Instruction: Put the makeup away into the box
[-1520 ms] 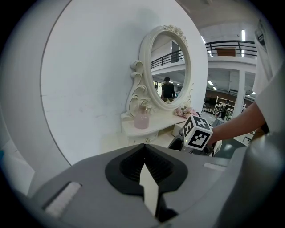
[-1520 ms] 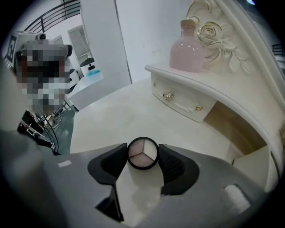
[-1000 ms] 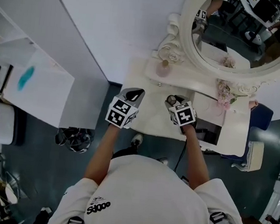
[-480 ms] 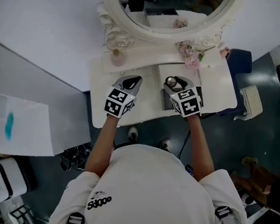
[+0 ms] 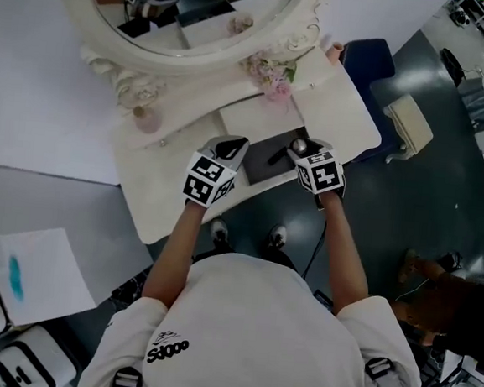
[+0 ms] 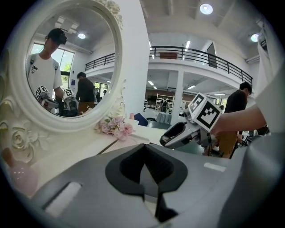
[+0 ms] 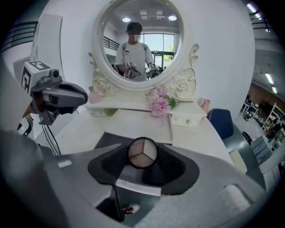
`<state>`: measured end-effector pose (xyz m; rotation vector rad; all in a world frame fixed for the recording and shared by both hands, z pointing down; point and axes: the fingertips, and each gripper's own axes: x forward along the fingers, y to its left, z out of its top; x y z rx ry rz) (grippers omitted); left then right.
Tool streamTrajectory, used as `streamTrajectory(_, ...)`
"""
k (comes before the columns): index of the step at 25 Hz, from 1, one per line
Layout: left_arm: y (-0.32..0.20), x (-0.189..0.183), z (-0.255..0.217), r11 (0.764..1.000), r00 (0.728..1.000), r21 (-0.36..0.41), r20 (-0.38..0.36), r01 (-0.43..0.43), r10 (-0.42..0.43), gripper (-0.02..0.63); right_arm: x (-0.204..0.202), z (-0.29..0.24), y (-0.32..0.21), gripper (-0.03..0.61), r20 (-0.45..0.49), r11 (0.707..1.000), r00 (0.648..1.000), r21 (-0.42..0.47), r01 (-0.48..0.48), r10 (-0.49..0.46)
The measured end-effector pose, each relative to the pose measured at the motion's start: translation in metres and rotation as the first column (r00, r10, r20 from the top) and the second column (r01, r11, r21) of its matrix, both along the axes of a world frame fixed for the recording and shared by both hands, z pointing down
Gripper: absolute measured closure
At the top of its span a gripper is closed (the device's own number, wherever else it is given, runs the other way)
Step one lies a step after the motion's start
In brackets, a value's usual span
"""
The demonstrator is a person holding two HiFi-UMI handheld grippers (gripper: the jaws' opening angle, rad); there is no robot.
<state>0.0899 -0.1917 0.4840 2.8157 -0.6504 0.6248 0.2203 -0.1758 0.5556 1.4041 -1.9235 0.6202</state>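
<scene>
A round makeup compact (image 7: 142,153) with three beige shades sits between the jaws of my right gripper (image 7: 143,161), which is shut on it. In the head view that compact (image 5: 298,144) hangs at the right edge of a dark open box (image 5: 260,163) set into the white vanity table (image 5: 178,204). My left gripper (image 5: 232,149) is shut and empty, just left of the box. Its jaws (image 6: 145,178) meet with nothing between them. A small dark item (image 5: 277,156) lies in the box.
A big oval mirror (image 5: 182,15) stands behind the table, with pink flowers (image 5: 273,80) and a pink bottle (image 5: 146,119) on the shelf below it. A blue chair (image 5: 368,56) and a cream stool (image 5: 408,123) stand to the right.
Both grippers have swung to the right along the table and now hang at the dark box. The compact has stayed in the right gripper.
</scene>
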Motion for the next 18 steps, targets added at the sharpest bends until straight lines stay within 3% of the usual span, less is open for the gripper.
streamTrajectory(6, 0.003, 0.015, 0.025, 0.999, 0.999, -0.048, 0.023, -0.025, 0.026, 0.597, 0.023, 0.053, -0.015, 0.357, -0.013, 0.993, 0.999, -0.114, -0.03, 0.029)
streamTrajectory(12, 0.001, 0.007, 0.041, 0.997, 0.999, -0.079, 0.047, 0.007, -0.003, 0.597, 0.023, 0.098, -0.037, 0.357, -0.064, 0.98, 0.998, -0.199, 0.0, -0.013)
streamTrajectory(18, -0.002, -0.006, 0.041, 0.996, 0.997, -0.078, 0.057, 0.05, -0.045, 0.597, 0.011, 0.105, -0.057, 0.353, -0.113, 0.983, 0.992, -0.179, 0.036, -0.057)
